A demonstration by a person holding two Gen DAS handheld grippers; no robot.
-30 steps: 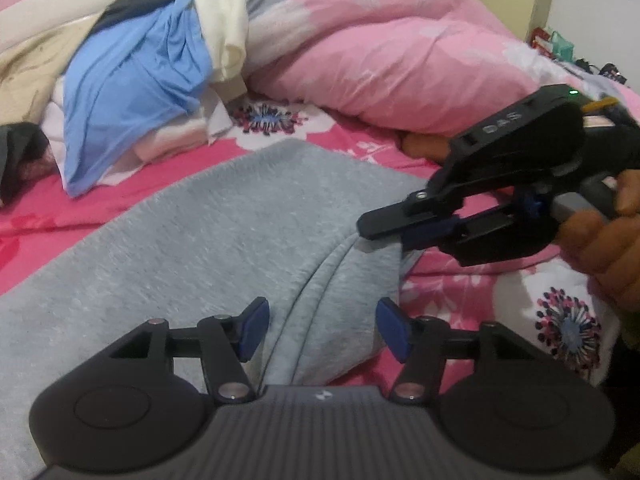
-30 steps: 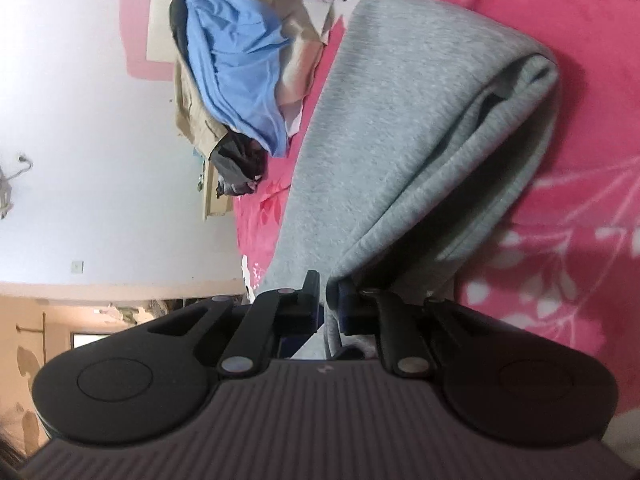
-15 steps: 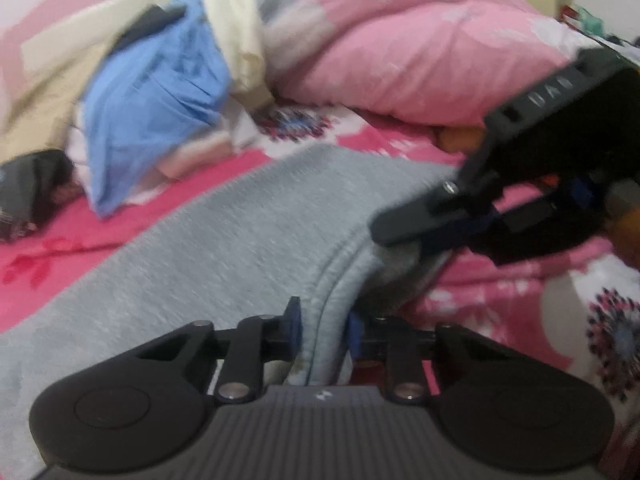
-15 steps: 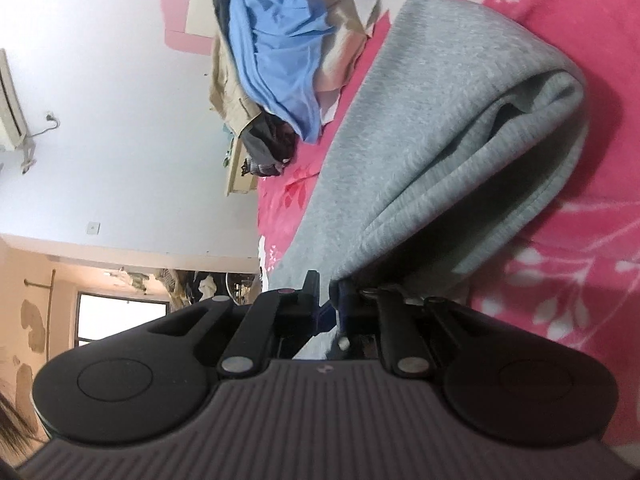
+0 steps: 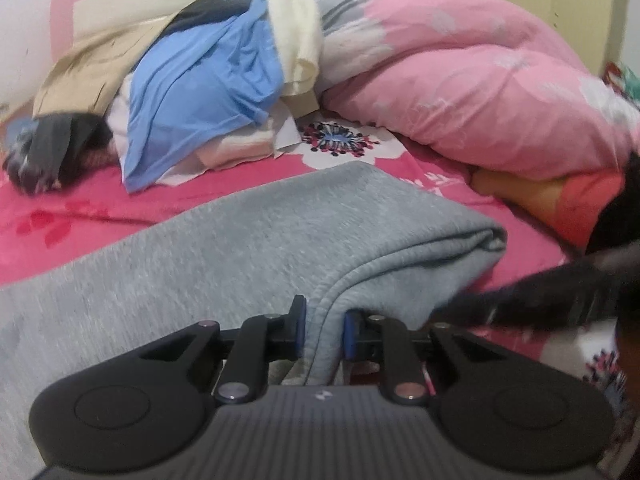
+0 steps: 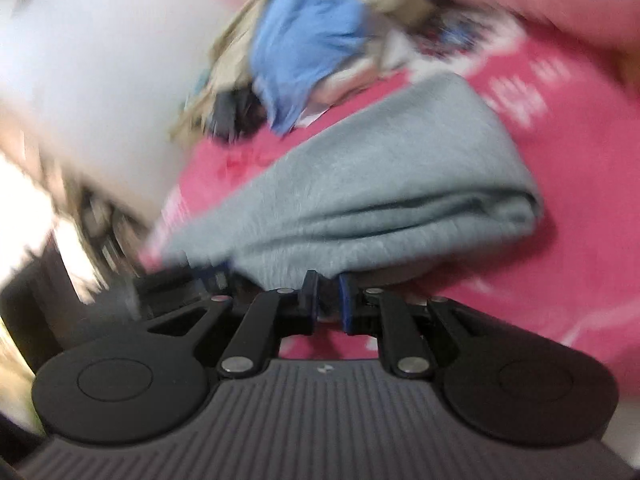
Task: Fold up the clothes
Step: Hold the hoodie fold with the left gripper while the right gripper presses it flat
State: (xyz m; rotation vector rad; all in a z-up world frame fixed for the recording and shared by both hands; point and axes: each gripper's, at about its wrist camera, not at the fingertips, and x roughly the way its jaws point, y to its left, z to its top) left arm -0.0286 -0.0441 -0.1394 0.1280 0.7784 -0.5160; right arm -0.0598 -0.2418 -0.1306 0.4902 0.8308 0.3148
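1. The grey garment (image 5: pixel 256 248) lies on the bed (image 5: pixel 72 204), folded over on itself, its long axis running from the near left of the left wrist view toward a rounded folded end at the far right.
2. That folded end stops short of the pink duvet (image 5: pixel 460 80), with a strip of bare pink sheet between them.
3. The left claw (image 5: pixel 324 332) is closing on the garment's seamed near edge, which stands between its blue pads and is pinched by them.
4. The right claw (image 6: pixel 328 300) has its pads close together, clamped on the lower edge of the garment's layers; that view is blurred.
5. In the left wrist view the right claw shows as a dark blurred shape just right of the garment's near edge.
6. Beyond the garment's far long side sits a pile of clothes (image 5: pixel 200 92), blue on top, well apart from it; the sheet between is bare.
7. Right of the garment the sheet is also open.
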